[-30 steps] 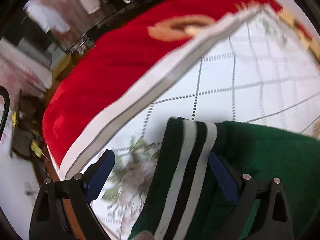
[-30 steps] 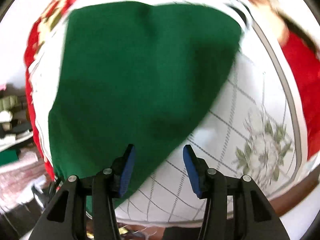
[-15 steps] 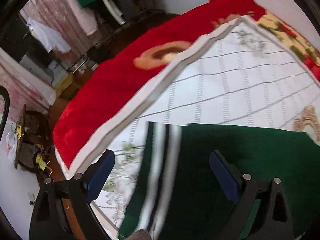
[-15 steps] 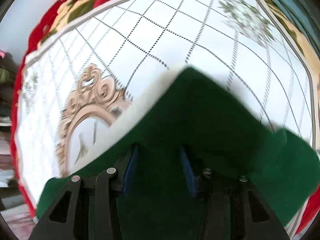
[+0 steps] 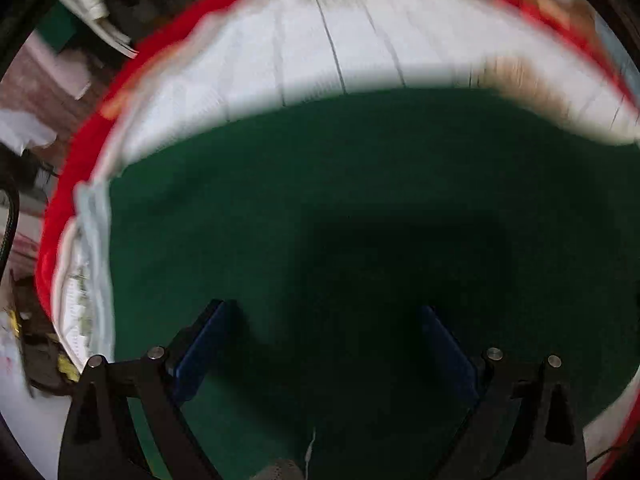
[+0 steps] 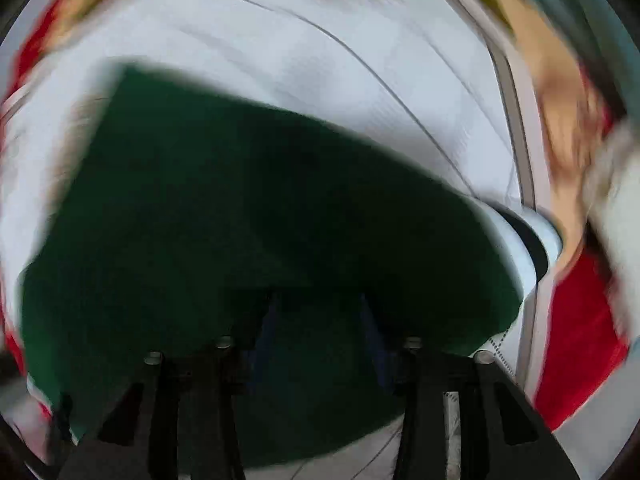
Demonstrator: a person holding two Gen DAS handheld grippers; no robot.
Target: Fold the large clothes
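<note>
Hovering wide-jawed, the left gripper (image 5: 324, 344) holds nothing, so the green garment (image 5: 340, 208) may slump off the bedspread's (image 5: 360, 40) near edge; I cannot tell the right gripper's (image 6: 320, 332) grip.

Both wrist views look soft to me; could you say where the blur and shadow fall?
Left wrist: bedspread streaked by motion, dark shadow on the green garment between open fingers. Right wrist: everything smeared, fingers lost in shadow.
</note>
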